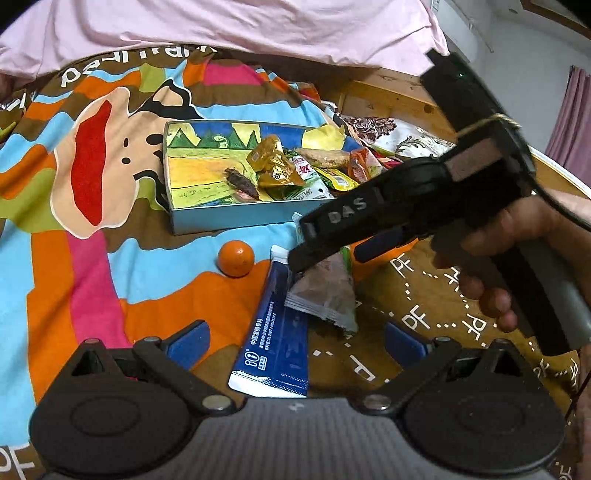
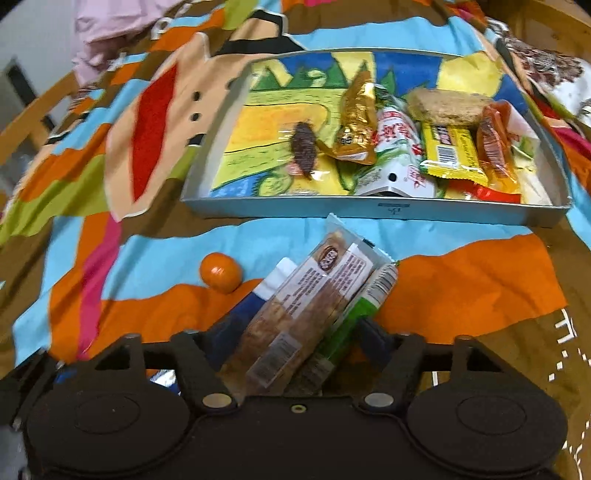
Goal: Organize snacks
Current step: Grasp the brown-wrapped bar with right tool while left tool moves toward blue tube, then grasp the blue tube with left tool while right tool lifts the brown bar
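A brown snack bar [image 2: 295,314] lies tilted on the patterned bedspread, with a green packet [image 2: 354,317] against its right side. My right gripper [image 2: 299,339] is closed on the two, its pads against their outer edges. In the left wrist view the right gripper [image 1: 332,254] points down onto the brown snack bar [image 1: 325,291]. Beneath them lies a blue packet [image 1: 273,354]. My left gripper [image 1: 295,343] hangs open above the blue packet and touches nothing. A small orange [image 1: 235,258] rests to the left. The tray [image 2: 369,208] beyond holds several snacks.
A hand [image 1: 498,258] grips the right tool's handle. Behind the tray [image 1: 229,221] lies a pink blanket [image 1: 221,26], and the wooden bed frame [image 1: 388,92] runs along the right. A floral pillow [image 1: 388,133] sits beside the tray's far right corner.
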The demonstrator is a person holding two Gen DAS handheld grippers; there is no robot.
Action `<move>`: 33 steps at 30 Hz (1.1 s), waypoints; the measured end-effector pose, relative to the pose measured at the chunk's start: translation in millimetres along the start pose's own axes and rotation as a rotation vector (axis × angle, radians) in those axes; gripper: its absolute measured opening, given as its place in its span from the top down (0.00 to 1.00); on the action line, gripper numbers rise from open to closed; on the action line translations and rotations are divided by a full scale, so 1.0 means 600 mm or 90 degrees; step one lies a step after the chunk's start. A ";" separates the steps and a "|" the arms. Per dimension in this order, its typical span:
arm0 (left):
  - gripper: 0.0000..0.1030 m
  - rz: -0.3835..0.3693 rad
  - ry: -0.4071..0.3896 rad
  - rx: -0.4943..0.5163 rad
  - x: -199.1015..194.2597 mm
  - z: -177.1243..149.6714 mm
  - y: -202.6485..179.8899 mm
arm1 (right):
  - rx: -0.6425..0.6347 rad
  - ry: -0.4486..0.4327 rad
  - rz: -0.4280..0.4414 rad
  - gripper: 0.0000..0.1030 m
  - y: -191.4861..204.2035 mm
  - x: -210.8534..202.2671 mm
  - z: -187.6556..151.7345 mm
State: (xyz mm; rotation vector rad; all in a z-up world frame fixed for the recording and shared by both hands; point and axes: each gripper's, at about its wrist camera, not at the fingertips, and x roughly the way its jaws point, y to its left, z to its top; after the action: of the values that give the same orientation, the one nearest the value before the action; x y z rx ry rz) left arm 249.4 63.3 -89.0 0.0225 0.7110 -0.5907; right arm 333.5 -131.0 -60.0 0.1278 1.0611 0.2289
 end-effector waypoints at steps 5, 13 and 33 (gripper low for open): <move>0.01 -0.002 0.012 0.005 0.001 0.004 -0.009 | -0.106 -0.001 0.052 0.39 -0.018 -0.020 -0.030; 0.02 -0.003 0.024 0.043 0.002 0.021 -0.037 | -0.251 -0.011 0.059 0.43 -0.063 -0.071 -0.103; 0.27 0.121 0.097 0.096 0.080 0.040 -0.070 | -0.365 -0.160 0.070 0.43 -0.065 -0.084 -0.183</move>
State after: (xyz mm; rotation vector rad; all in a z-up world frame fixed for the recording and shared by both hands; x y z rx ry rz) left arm 271.2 -1.1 -93.2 0.2750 0.8008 -0.4616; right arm 218.4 -181.7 -78.5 -0.2960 0.7061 0.5914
